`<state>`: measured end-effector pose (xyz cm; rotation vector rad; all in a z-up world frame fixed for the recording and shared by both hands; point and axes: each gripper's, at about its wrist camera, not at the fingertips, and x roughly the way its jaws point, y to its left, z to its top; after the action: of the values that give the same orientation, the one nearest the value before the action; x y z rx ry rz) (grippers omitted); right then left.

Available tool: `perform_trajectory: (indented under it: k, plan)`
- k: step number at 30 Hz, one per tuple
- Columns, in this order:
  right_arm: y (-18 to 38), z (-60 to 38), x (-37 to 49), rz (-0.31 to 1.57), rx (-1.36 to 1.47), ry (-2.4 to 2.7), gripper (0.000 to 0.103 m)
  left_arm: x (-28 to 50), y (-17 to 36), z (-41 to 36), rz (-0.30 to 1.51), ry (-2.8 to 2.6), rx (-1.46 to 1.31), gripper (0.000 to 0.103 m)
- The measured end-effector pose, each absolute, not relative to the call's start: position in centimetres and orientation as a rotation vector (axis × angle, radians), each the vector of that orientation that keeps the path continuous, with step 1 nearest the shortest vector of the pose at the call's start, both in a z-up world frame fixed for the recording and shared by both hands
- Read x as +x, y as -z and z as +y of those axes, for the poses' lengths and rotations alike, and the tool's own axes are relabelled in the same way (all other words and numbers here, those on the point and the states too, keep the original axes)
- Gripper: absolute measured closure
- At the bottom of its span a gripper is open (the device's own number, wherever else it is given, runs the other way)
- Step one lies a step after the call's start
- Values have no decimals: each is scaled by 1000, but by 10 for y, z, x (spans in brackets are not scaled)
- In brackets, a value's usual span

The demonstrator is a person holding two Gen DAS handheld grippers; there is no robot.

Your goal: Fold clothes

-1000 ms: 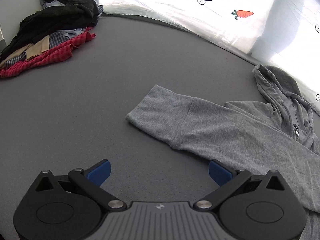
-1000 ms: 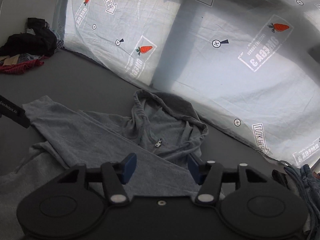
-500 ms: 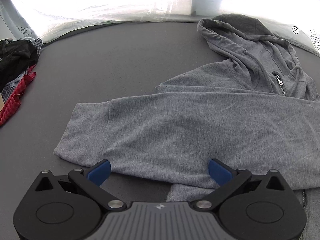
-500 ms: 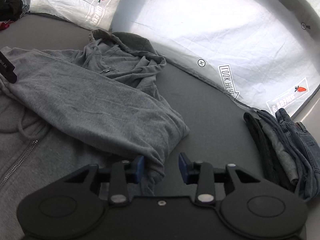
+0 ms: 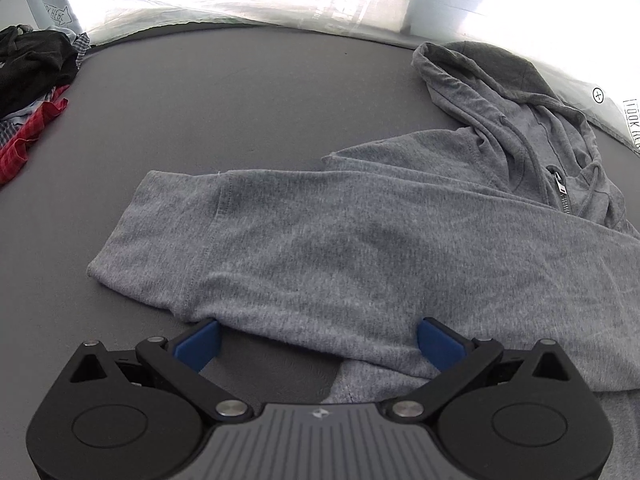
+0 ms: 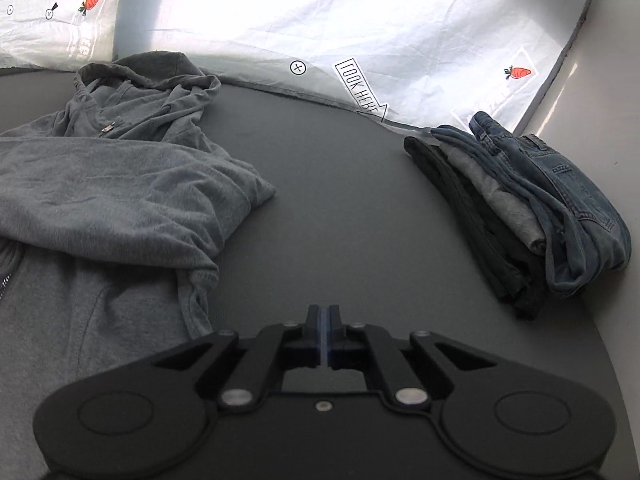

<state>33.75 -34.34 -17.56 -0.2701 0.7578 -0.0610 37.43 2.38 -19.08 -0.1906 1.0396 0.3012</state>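
A grey zip hoodie (image 5: 360,248) lies on the dark grey table, one sleeve folded across its body, hood (image 5: 492,80) at the far right. My left gripper (image 5: 318,342) is open, its blue pads on either side of the near edge of the folded sleeve. In the right wrist view the hoodie (image 6: 100,200) lies at the left with its hood (image 6: 144,76) at the back. My right gripper (image 6: 323,334) is shut and empty, over bare table just right of the hoodie's side.
A heap of unfolded clothes, black and red plaid (image 5: 28,92), lies at the far left. A stack of folded clothes with blue jeans on top (image 6: 532,208) sits at the right. A white printed sheet (image 6: 360,20) hangs behind the table (image 6: 328,184).
My left gripper has moved closer to the folded sleeve, staying open. My right gripper has shut and moved right, off the hoodie's edge; the folded stack has come closer in view.
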Motion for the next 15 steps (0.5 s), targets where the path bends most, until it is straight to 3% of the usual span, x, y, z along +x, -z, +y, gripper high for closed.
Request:
perform_trajectory:
  k: [3,10,13,15]
  plan:
    - [162,-325,352,713,-240,-20,100,377,189,26,1063,-289,-199,0]
    - [150,-243,384,615,-247,-303,75,354,181,58,1059,-267,-465,0]
    - [172,-233,403,720,-157,-278,59,333,179,81,1020,-335,-552,0]
    - [187,-226,415,787,-96,-261,58,323,178,95,1002,-388,-561,0]
